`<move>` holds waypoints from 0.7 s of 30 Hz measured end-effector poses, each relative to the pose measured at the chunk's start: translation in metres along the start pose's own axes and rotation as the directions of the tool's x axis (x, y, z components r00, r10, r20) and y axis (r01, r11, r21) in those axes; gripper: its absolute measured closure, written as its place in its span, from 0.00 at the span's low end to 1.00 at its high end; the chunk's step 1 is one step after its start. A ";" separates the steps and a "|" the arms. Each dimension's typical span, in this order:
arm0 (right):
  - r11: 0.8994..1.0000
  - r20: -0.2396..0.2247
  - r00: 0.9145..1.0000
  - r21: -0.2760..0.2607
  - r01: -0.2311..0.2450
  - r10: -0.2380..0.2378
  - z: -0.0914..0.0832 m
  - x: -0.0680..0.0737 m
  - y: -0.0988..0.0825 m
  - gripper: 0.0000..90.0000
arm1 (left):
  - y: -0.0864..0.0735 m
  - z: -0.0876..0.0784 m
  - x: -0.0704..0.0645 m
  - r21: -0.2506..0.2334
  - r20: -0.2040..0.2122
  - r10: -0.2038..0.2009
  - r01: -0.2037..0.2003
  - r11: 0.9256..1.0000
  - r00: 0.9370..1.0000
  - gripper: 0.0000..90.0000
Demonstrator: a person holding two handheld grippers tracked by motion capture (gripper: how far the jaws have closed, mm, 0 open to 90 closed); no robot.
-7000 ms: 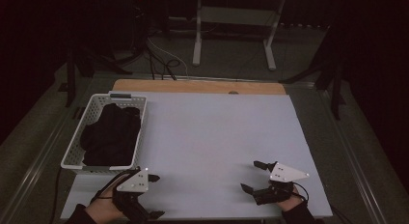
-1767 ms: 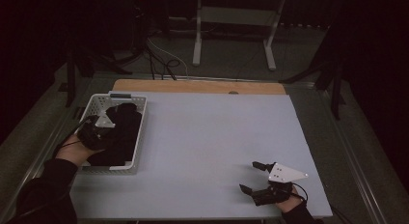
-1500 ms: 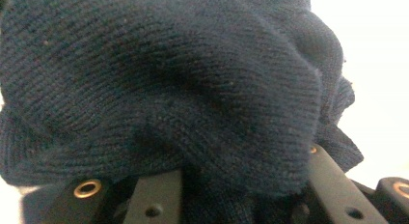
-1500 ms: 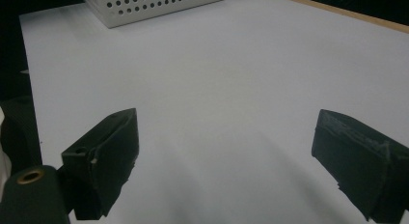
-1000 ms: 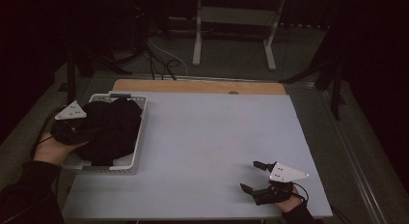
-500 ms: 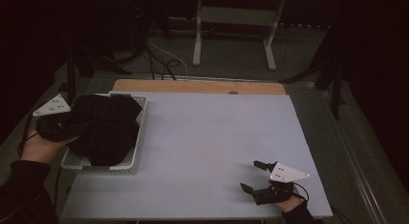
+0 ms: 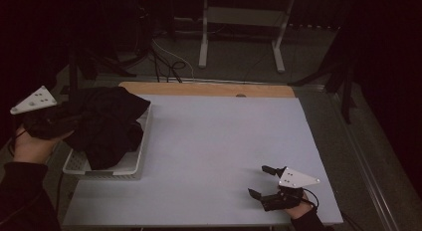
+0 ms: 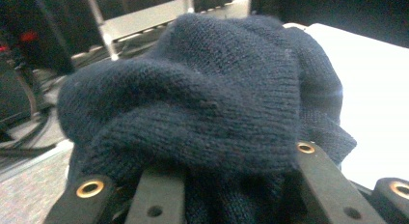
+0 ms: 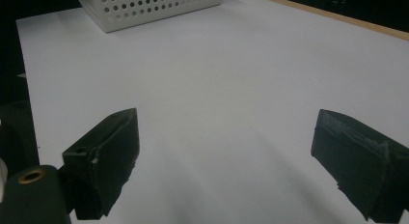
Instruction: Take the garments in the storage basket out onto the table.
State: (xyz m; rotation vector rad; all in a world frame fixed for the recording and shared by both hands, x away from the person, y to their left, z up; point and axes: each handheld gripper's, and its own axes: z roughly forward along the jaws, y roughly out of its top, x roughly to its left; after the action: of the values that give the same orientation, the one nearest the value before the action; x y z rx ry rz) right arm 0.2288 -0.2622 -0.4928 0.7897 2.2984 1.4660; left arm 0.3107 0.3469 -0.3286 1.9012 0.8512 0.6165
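the jaws of the left gripper (image 7: 62, 125) are clamping a bunched fold of the dark navy knitted garment (image 7: 107, 124) — in the left gripper view the wool (image 8: 202, 98) is bulging up between and over the two black jaws. the garment is hanging from that grip, held up above the white perforated plastic basket (image 7: 130, 164) at the left edge of the pale grey table (image 7: 219, 141), with its lower folds draping down into the basket. the right gripper (image 7: 264, 181) is resting near the table's front right corner, well apart from the basket — its jaws are standing wide with nothing but bare tabletop (image 9: 217, 89) between them.
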 end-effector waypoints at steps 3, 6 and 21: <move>1.000 0.000 1.000 -0.001 0.001 -0.001 0.000 0.000 0.000 0.11 | 0.006 -0.005 0.001 -0.025 -0.003 -0.007 0.007 1.000 1.000 0.80; 1.000 0.000 1.000 -0.001 0.000 0.000 0.000 0.000 0.000 0.11 | 0.013 -0.010 0.003 -0.057 0.014 -0.016 0.016 0.998 1.000 0.80; 1.000 0.001 1.000 0.000 -0.002 0.002 0.000 0.000 0.000 0.11 | 0.054 -0.037 0.000 -0.166 0.009 0.012 -0.010 0.986 1.000 0.80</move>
State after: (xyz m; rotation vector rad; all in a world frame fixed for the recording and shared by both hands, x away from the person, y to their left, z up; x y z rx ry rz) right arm 0.2288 -0.2622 -0.4928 0.7932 2.2974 1.4655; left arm 0.3011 0.3499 -0.2641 1.7584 0.7590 0.6632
